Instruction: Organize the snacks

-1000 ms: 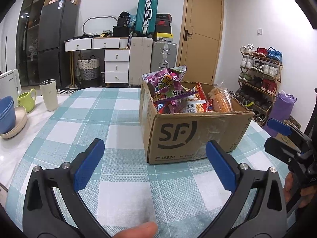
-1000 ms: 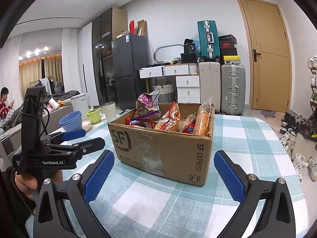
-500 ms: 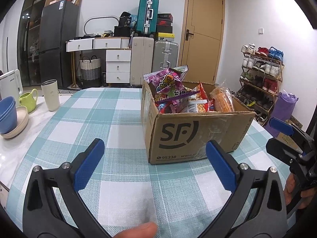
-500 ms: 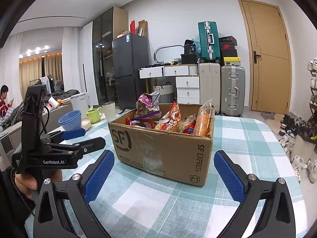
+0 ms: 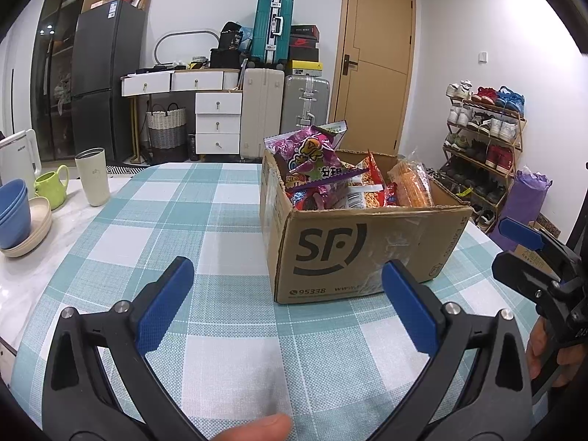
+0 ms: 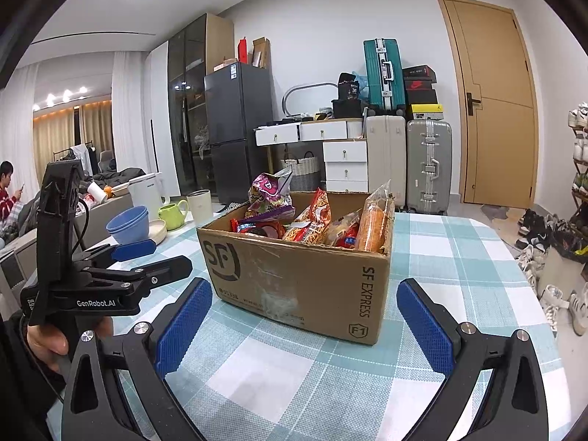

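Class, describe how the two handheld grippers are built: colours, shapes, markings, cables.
Both are black plastic, each with two angled arms ending in textured blue pads and silver screw heads at the joints. The left gripper has, as seen from the right wrist view, white "GenRobot.AI" lettering on its side, a tall black block above its handle and a black cable. The right gripper looks alike; bare fingers wrap both handles.

White walls, a tan door [image 5: 375,62], a dark fridge [image 6: 237,130], stacked suitcases [image 5: 272,29] and a shoe rack [image 5: 481,136]
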